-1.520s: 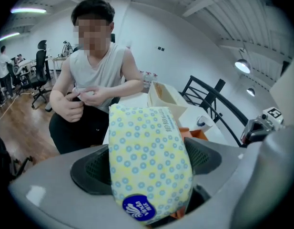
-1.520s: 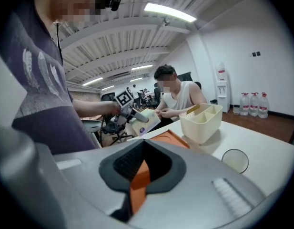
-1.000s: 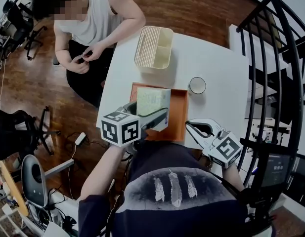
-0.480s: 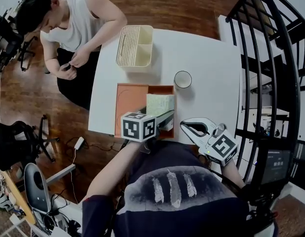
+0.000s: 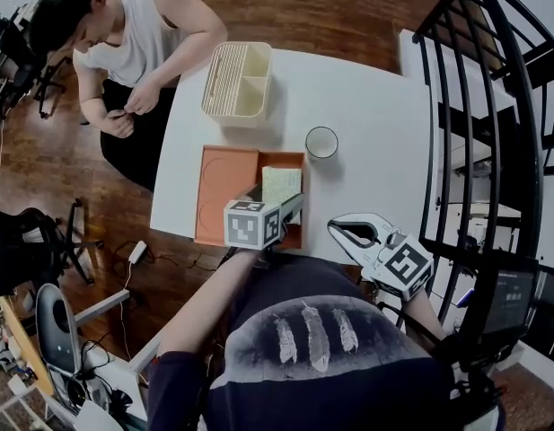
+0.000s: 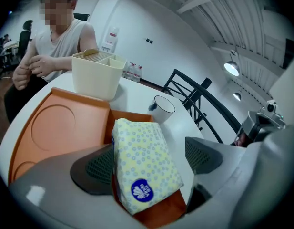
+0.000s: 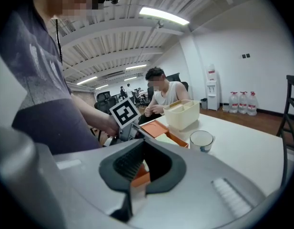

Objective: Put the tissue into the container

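"Between the left tool's (image 6: 150, 160) jaws, what do you see?"

"A tissue pack (image 6: 142, 166), yellow with small blue dots. It lies flat in the right compartment of the orange tray (image 6: 56, 128). The jaws stand spread wide. The pack sits close against the left pad, though I cannot tell whether they touch. The right pad is clear of it, so nothing pinches the pack."

"And beyond that tool?"

"Ahead of its tips and a little to the right, a white cup (image 6: 162, 109) stands on the white surface (image 5: 375, 106), just past the tray's far corner. Farther ahead and to the left stands the cream container (image 6: 95, 75), divided into compartments and well apart from the pack. A person (image 5: 124, 34) sits beyond it, by the surface's far edge."

"What about the right tool (image 5: 336, 227)?"

"Its jaws are pressed together at the tips, with nothing held between them. It hangs over the near edge of the surface, to the right of the left tool and apart from the tray. Its tips point toward the tray's near right corner."
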